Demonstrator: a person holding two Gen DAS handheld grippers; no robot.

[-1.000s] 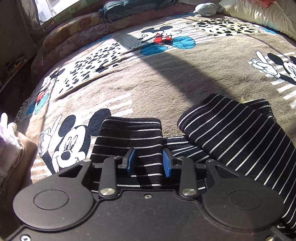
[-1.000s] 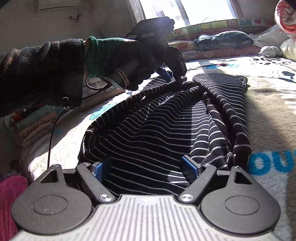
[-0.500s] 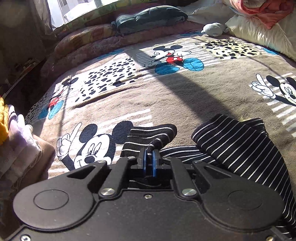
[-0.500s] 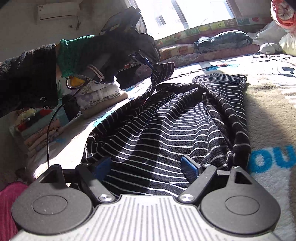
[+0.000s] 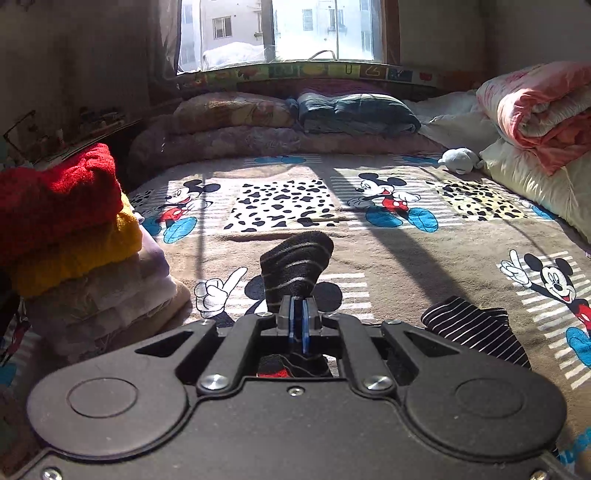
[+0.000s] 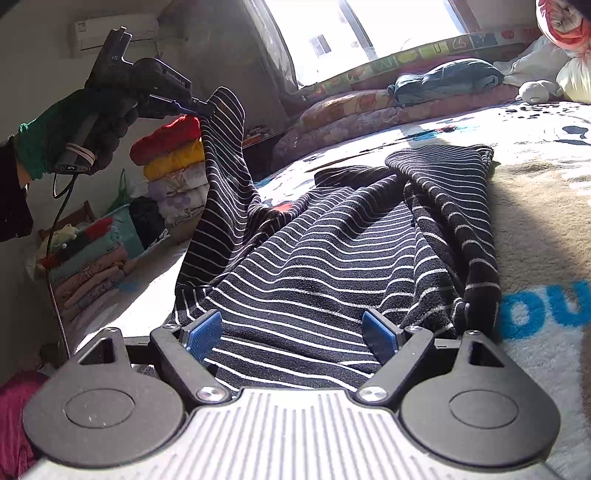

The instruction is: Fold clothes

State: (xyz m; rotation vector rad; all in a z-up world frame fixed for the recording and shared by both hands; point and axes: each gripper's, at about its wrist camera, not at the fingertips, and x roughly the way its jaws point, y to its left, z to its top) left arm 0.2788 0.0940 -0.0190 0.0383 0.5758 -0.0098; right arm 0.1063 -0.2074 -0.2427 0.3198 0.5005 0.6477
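A cartoon-mouse blanket (image 5: pixel 388 254) covers the bed, with a stack of folded clothes (image 5: pixel 74 236) at its left edge and a pink quilt (image 5: pixel 539 110) far right.

A wide bed is covered by a beige plush blanket with cartoon mouse prints (image 5: pixel 388 258). Strong sunlight is let in through a large window (image 5: pixel 288 33) behind it. A white air conditioner (image 6: pixel 110 31) is mounted on the grey wall.
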